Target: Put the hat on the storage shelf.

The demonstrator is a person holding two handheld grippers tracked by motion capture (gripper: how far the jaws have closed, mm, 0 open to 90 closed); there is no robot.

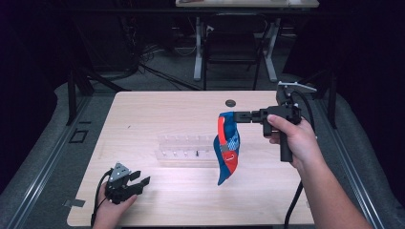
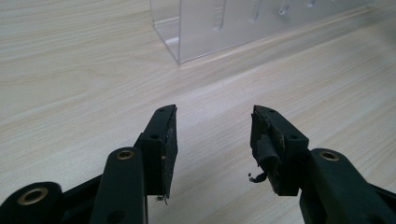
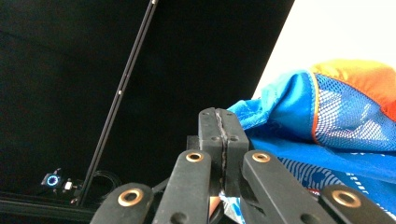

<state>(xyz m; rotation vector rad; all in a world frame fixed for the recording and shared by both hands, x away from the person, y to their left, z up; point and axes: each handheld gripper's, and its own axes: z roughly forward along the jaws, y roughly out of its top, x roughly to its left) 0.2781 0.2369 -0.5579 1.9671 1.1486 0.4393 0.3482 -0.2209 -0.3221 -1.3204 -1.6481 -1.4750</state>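
Observation:
A blue, red and orange mesh garment [image 1: 228, 148] hangs in the air over the middle of the wooden table [image 1: 157, 109]. My right gripper [image 1: 235, 116] is shut on the garment's top edge, jaws pointing left. In the right gripper view the jaws [image 3: 223, 135] are pressed together with the blue and orange fabric [image 3: 327, 121] bunched to their right. My left gripper [image 1: 142, 177] rests low at the table's front left, open, nothing between its fingers. In the left gripper view it [image 2: 214, 135] hovers just over bare wood.
A clear acrylic rack [image 1: 186, 150] with small pegs lies on the table behind the hanging garment; its corner [image 2: 187, 32] is ahead of the left gripper. A dark round hole [image 1: 230, 102] marks the table's far side. A chair and desk legs stand beyond.

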